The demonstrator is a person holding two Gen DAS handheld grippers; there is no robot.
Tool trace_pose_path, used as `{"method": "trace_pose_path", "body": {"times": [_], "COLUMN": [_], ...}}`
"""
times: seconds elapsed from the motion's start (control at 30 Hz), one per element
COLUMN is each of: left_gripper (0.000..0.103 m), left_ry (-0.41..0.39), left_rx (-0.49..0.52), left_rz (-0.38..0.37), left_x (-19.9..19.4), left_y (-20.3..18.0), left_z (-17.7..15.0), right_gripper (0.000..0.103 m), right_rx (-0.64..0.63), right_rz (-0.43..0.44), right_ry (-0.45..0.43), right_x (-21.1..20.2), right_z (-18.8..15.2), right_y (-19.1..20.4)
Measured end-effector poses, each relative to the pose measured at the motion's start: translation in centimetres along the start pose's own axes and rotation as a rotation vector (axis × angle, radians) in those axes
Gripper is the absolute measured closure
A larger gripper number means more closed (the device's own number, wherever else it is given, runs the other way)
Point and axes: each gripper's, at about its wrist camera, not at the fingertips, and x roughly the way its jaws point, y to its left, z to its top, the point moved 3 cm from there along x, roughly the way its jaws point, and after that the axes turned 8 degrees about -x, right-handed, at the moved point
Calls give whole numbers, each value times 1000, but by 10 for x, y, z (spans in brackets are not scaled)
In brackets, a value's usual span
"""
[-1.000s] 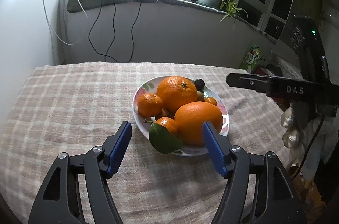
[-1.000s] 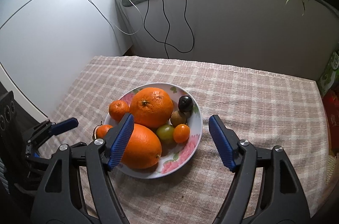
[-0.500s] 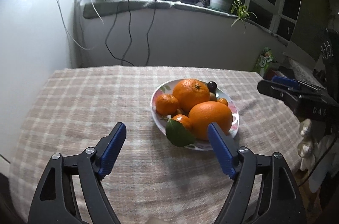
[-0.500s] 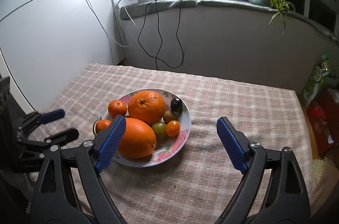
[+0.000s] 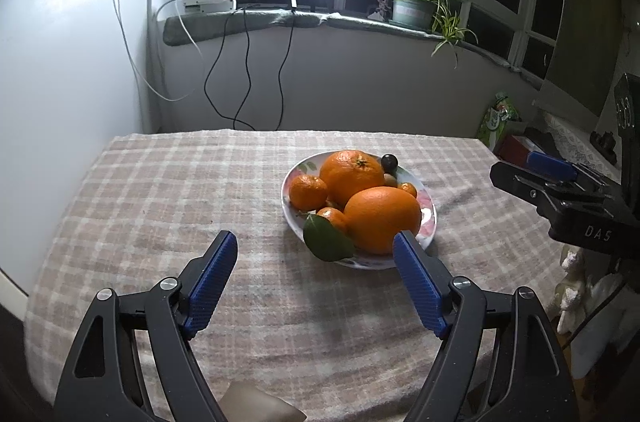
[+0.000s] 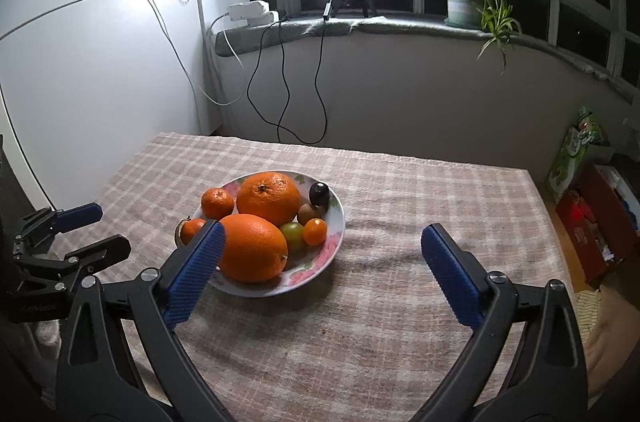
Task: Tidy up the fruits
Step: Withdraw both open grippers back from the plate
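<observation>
We see the fruits (image 6: 260, 222) piled in a flowered plate (image 6: 334, 222) on the checked tabletop (image 6: 400, 190): two big oranges, small mandarins and a few little ones. Our left hand-held gripper (image 5: 316, 276) stands wide with nothing between its pads, just short of the plate. The right hand-held gripper (image 6: 320, 264) is opening, empty too.
</observation>
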Motion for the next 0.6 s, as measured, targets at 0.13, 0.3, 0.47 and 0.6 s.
{"method": "trace_pose_path", "body": {"times": [0.13, 0.3, 0.47, 0.6], "left_gripper": [23, 23, 23, 23], "left_ry": [-4, -12, -15, -18], "left_rx": [0, 1, 4, 7], "left_rz": [6, 7, 6, 4], "left_x": [-2, -6, -8, -9], "left_y": [-1, -2, -4, -5], "left_z": [0, -1, -1, -2], "right_gripper": [3, 3, 3, 3], "right_rx": [-22, -27, -27, -24], "right_rz": [-21, -24, -21, -24], "right_ry": [-12, -19, -17, -14], "right_x": [-5, -7, -6, -8], "right_z": [0, 2, 2, 0], "right_y": [3, 4, 4, 4]}}
